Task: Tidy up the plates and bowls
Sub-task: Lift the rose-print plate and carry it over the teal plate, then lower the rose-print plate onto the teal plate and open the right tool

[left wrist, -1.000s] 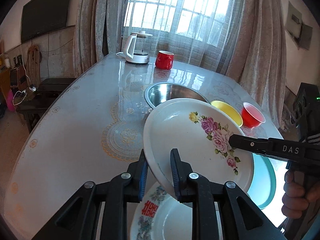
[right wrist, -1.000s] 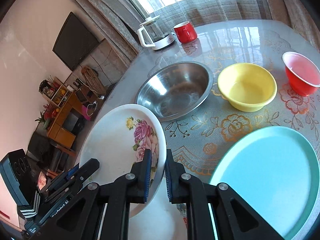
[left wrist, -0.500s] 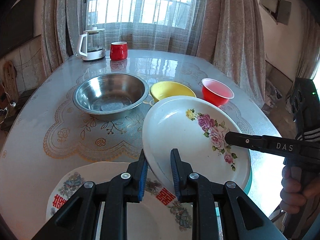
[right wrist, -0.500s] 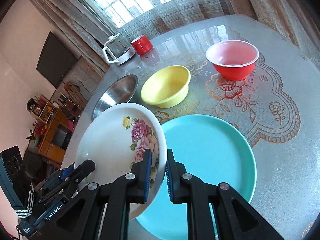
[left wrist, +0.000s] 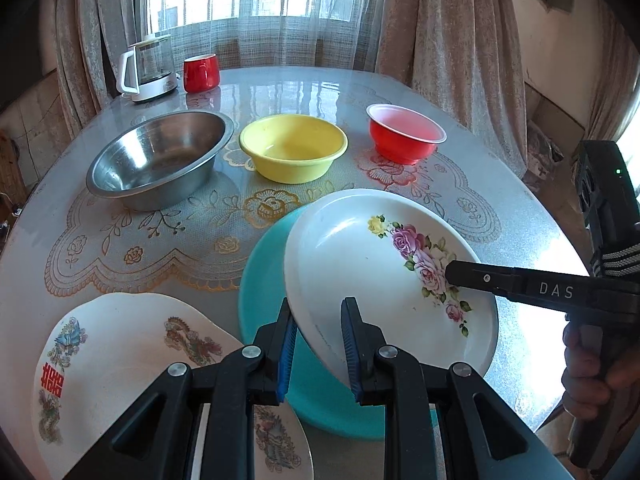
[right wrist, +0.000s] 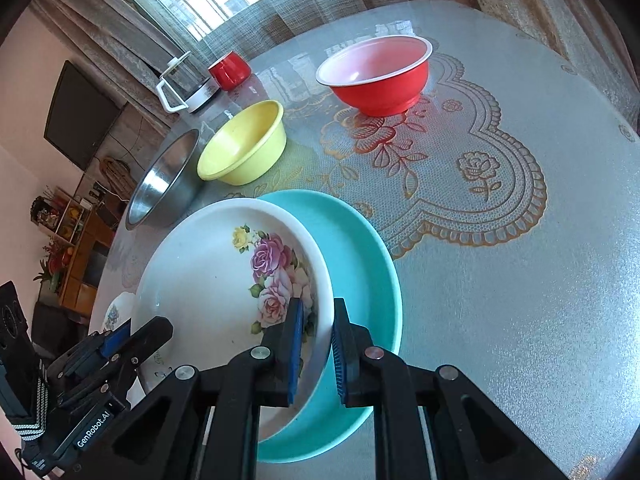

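A white plate with pink roses is held tilted just above a teal plate. My left gripper is shut on its near rim. My right gripper is shut on the opposite rim and shows in the left wrist view. A white plate with dragon and red character print lies to the left. A steel bowl, a yellow bowl and a red bowl stand in a row behind.
A glass kettle and a red mug stand at the table's far edge by the curtained window. A lace-pattern mat covers the table middle. The table edge runs close on the right.
Both grippers have carried the rose plate to the right, from above the printed plate to over the teal plate, and lowered it. Both grips are unchanged.
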